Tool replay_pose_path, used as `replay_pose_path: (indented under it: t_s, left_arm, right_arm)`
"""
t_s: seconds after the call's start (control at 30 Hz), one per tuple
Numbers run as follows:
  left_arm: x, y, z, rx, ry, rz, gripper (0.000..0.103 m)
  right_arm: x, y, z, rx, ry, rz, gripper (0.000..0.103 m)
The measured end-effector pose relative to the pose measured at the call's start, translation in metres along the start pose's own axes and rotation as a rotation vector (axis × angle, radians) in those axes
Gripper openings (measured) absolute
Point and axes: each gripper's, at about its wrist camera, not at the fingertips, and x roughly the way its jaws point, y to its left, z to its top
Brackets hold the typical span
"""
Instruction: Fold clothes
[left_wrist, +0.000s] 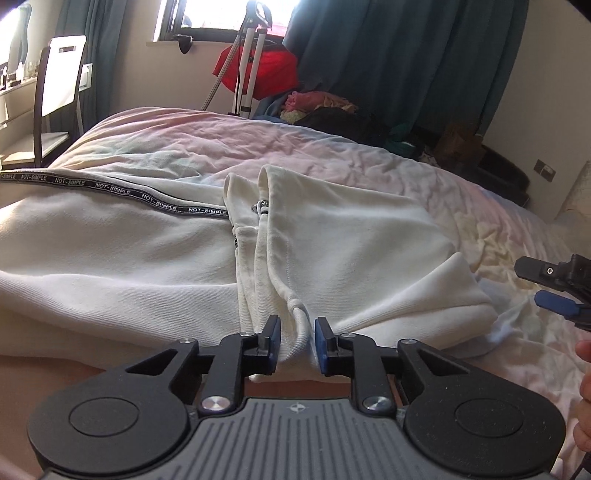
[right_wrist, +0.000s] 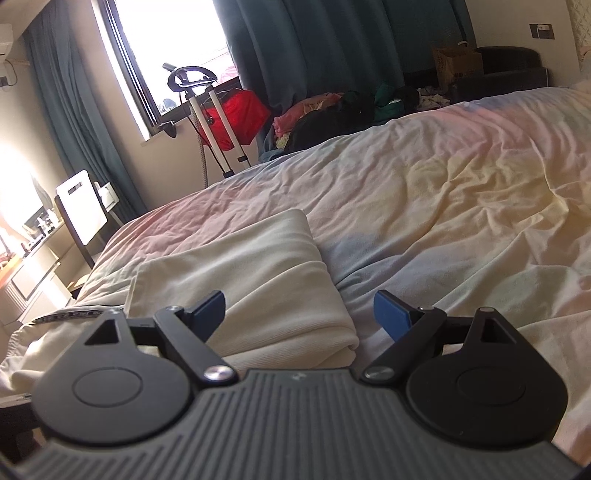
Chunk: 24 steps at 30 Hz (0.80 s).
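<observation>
A cream hoodie (left_wrist: 122, 258) with a black "NOT-SIMPLE" tape stripe lies on the bed, its hood (left_wrist: 354, 243) flat to the right. My left gripper (left_wrist: 297, 341) is partly closed, with a fold of the hoodie's near edge between its blue pads; the pads stand a little apart from the cloth. My right gripper (right_wrist: 299, 317) is open above the hood's (right_wrist: 255, 273) right edge; it also shows in the left wrist view (left_wrist: 546, 288) at the far right, beyond the hood.
The bed (right_wrist: 443, 192) has a wrinkled pastel sheet. A clothes pile (left_wrist: 332, 114) and red bag (left_wrist: 266, 74) with a garment steamer stand beyond it. A chair (left_wrist: 55, 96) and desk are at the left. Teal curtains hang by the window.
</observation>
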Motion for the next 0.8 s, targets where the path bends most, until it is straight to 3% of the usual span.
replay_pose_path:
  t_s: [0.03, 0.1, 0.13, 0.17, 0.23, 0.37, 0.47, 0.7, 0.8]
  left_arm:
    - [-0.002, 0.001, 0.000, -0.008, 0.001, -0.013, 0.035]
    - [-0.007, 0.003, 0.002, -0.021, 0.001, -0.005, 0.058]
    - [-0.011, 0.004, 0.003, -0.026, -0.001, 0.018, 0.088]
    - [-0.015, 0.006, 0.004, -0.036, -0.015, 0.040, 0.099]
    - [-0.024, 0.014, 0.006, -0.065, -0.023, 0.061, 0.099]
    - [-0.034, 0.042, 0.007, -0.164, 0.033, 0.074, 0.101]
    - [-0.043, 0.080, 0.009, -0.300, 0.071, 0.149, 0.102]
    - [-0.062, 0.199, 0.011, -0.839, 0.148, 0.321, 0.103]
    - [-0.063, 0.240, 0.004, -1.014, 0.130, 0.337, 0.103]
  right_arm:
    - [0.000, 0.000, 0.000, -0.003, -0.001, 0.000, 0.089]
    - [-0.001, 0.001, 0.000, -0.008, -0.004, 0.001, 0.089]
    - [-0.001, 0.001, 0.000, -0.011, -0.005, 0.001, 0.089]
    - [-0.002, 0.002, 0.000, -0.014, -0.006, 0.001, 0.089]
    - [-0.002, 0.001, 0.000, -0.009, -0.007, 0.007, 0.089]
    - [-0.003, 0.002, 0.000, -0.004, -0.006, 0.021, 0.089]
    - [-0.004, 0.002, 0.001, 0.001, -0.004, 0.030, 0.089]
    - [-0.003, 0.002, -0.003, 0.013, 0.019, 0.036, 0.089]
    - [0.001, 0.007, -0.009, -0.010, 0.046, 0.033, 0.089]
